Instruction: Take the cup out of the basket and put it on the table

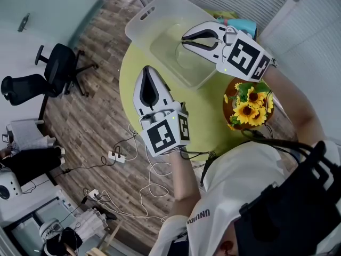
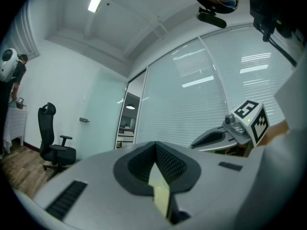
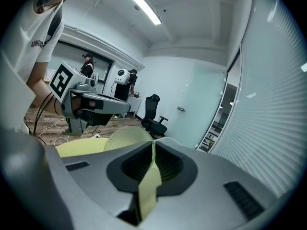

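Left gripper (image 1: 146, 69) hangs above the near-left part of the yellow-green tabletop (image 1: 131, 63), just beside the translucent white basket (image 1: 160, 7), its fingers (image 2: 144, 159) pressed together at the tips on nothing. Right gripper (image 1: 184, 39) hangs over the basket's interior, fingers (image 3: 165, 163) likewise together and empty. The cup (image 1: 171, 51) is poorly resolved; possibly the faint pale form on the basket floor.
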